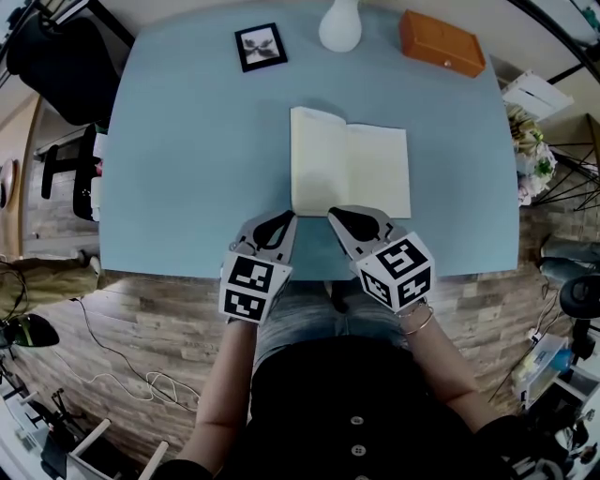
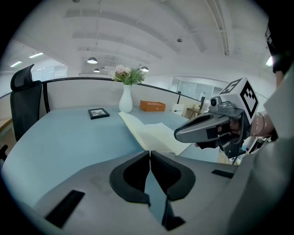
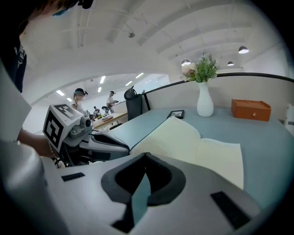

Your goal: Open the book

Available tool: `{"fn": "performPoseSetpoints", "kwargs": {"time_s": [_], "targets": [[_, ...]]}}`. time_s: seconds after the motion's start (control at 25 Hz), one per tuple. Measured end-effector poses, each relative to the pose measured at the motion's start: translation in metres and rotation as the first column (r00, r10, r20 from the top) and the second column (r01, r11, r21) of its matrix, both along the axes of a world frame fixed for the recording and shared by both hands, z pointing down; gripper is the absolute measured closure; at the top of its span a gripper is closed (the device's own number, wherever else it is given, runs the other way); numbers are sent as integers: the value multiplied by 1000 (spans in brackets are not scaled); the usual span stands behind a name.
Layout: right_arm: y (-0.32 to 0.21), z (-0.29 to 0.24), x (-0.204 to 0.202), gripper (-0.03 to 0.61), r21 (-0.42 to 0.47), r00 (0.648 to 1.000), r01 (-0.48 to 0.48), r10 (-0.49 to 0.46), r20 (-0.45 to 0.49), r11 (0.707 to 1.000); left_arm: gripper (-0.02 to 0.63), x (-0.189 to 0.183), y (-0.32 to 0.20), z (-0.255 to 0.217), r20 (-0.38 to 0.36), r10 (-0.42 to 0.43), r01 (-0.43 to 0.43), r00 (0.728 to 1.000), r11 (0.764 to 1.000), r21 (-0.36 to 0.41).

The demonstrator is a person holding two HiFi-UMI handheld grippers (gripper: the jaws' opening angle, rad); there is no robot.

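Observation:
The book (image 1: 349, 173) lies open on the blue table (image 1: 187, 169), cream pages up, its left half slightly raised. Both grippers hover just above the table's near edge, right before the book's near edge. My left gripper (image 1: 288, 218) is shut with nothing between its jaws, pointing at the book's lower left corner. My right gripper (image 1: 335, 215) is also shut and empty, its tip at the book's near edge. In the left gripper view the jaws (image 2: 149, 153) meet before the open book (image 2: 151, 131). In the right gripper view the jaws (image 3: 146, 157) meet below the pages (image 3: 197, 147).
At the far side of the table stand a framed picture (image 1: 261, 47), a white vase (image 1: 339, 26) and an orange box (image 1: 442, 43). A black chair (image 1: 47, 56) is off the table's left. The person's body is close behind the near table edge.

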State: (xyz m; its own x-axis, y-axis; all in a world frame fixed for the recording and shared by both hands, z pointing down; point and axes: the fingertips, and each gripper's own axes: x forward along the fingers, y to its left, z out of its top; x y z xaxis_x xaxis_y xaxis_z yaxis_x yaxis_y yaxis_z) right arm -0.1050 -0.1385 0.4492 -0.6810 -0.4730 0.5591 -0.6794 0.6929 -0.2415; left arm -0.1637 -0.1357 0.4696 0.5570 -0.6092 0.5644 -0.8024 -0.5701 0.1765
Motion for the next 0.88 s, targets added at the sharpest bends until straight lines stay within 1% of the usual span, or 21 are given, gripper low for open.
{"fn": "performPoseSetpoints", "kwargs": {"time_s": [0.4,0.68,0.88], "targets": [[0,15,-18,577,-29,1000,-21,21,-4,999,595,-13,1,26,19,10,-8,1000,998,-64],[-4,31,-19,577,-58,998,-66,65,-18,996,595,-16,0,43,47,31,-26,998,995,-98],[-5,43,-27,577,-75,996,-88,86,-23,993,595,-21,1,53,39,52,-47,998,991,-127]]}}
